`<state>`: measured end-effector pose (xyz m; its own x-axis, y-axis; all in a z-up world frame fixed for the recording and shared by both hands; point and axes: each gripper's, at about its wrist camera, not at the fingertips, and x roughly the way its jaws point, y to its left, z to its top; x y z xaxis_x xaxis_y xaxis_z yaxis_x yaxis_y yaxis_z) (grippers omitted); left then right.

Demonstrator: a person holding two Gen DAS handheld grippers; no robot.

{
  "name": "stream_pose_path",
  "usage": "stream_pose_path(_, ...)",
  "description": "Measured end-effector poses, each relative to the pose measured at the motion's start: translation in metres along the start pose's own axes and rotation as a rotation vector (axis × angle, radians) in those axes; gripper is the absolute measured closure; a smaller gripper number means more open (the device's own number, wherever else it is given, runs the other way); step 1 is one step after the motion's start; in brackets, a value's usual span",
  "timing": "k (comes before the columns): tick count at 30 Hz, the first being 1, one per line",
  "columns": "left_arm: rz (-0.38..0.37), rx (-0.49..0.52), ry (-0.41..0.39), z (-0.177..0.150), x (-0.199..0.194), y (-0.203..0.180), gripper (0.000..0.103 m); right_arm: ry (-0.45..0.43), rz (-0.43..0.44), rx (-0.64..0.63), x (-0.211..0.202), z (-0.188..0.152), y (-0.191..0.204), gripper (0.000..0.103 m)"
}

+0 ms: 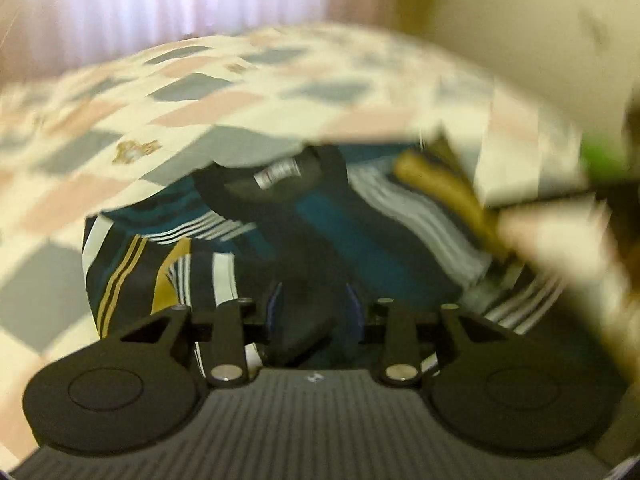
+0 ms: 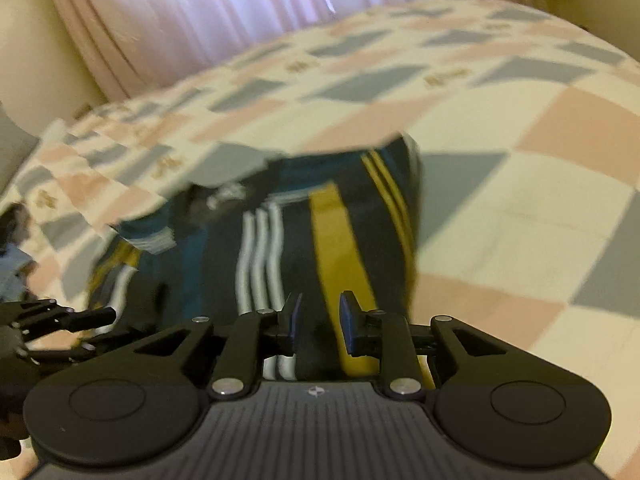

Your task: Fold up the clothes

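My right gripper's (image 2: 318,322) fingers stand apart, empty; the left gripper's (image 1: 316,312) look parted over dark cloth, though blur hides any pinch. The striped garment (image 2: 280,232), mid-frame on the checked bedspread (image 2: 500,200), seems partly folded; final folds remain.

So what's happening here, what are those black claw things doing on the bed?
A person holds a two-finger gripper in each hand to fold a striped shirt that lies on a checked bedspread. The right gripper hangs just over the shirt, jaws slightly apart with nothing pinched. The left gripper has dark fabric between its jaws, though blur hides whether it is gripped.
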<state>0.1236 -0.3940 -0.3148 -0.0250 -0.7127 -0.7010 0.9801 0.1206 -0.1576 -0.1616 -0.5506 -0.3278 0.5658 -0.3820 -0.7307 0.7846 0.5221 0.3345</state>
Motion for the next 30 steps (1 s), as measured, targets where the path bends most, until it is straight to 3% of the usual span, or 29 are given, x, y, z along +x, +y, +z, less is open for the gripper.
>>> stream_pose_path(3,0.018,-0.212,0.002,0.001,0.009,0.031,0.083,0.020,0.035,-0.016,0.009,0.002,0.001,0.078)
stream_pose_path(4,0.051,-0.252,0.040,-0.004,0.020,0.040,0.089,0.035,0.036,-0.015,0.014,0.000,-0.001,0.078)
stream_pose_path(6,0.098,-0.298,0.154,-0.016,0.055,0.053,0.089,0.082,0.028,-0.009,0.026,-0.007,-0.008,0.079)
stream_pose_path(8,0.111,-0.278,0.173,-0.021,0.069,0.054,0.089,0.141,0.019,0.004,0.040,-0.014,-0.018,0.085)
stream_pose_path(11,0.089,-0.297,0.163,-0.010,0.055,0.058,0.089,0.164,0.061,0.022,0.040,-0.006,-0.026,0.085)
stream_pose_path(14,0.079,-0.325,0.075,0.002,0.021,0.065,0.074,0.117,0.099,-0.009,0.025,0.011,-0.030,0.074)
stream_pose_path(16,0.084,-0.311,0.079,0.006,0.021,0.068,0.073,0.083,0.126,-0.013,0.021,0.020,-0.035,0.067)
stream_pose_path(20,0.088,-0.195,0.197,0.001,0.069,0.056,0.074,0.133,0.112,-0.013,0.044,0.023,-0.041,0.070)
stream_pose_path(23,0.083,-0.169,0.213,0.005,0.076,0.055,0.073,0.186,0.091,-0.028,0.061,0.021,-0.041,0.071)
stream_pose_path(26,0.044,-0.253,0.167,0.020,0.054,0.083,0.073,0.212,0.122,-0.016,0.055,0.036,-0.044,0.070)
stream_pose_path(30,0.074,-0.344,0.126,0.048,0.042,0.146,0.060,0.173,0.145,-0.065,0.048,0.074,-0.054,0.061)
